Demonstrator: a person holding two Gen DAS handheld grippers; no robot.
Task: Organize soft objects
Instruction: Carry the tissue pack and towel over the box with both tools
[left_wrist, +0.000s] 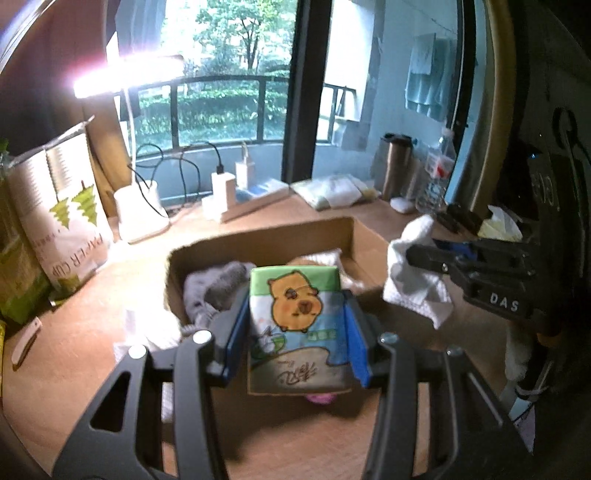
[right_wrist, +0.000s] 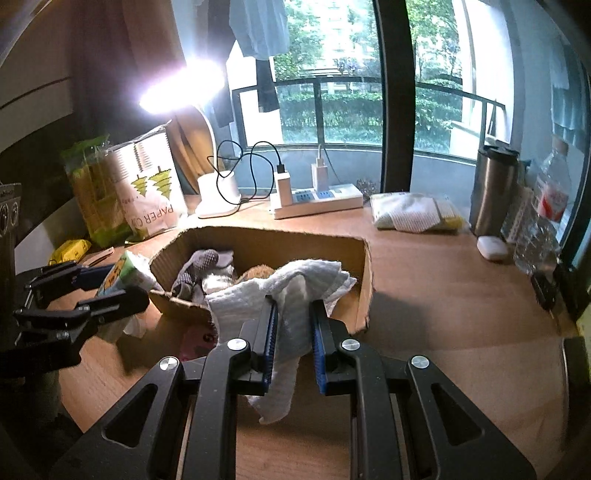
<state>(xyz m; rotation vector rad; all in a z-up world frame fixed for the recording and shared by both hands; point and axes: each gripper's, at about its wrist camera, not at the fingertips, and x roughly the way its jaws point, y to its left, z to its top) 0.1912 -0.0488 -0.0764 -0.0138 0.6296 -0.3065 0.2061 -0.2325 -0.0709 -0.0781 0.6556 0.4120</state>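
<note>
My left gripper is shut on a soft tissue pack printed with a cartoon capybara, held in the air at the near edge of an open cardboard box. In the right wrist view the same tissue pack shows in the left gripper at the box's left. My right gripper is shut on a white cloth that hangs down between the pads, just in front of the cardboard box. Grey socks and a brown furry item lie inside the box. The white cloth shows in the right gripper.
A paper cup bag, a green packet, a lamp base and a power strip line the back of the wooden desk. A steel tumbler, water bottle and folded cloth pack stand at right. Something pink lies under the pack.
</note>
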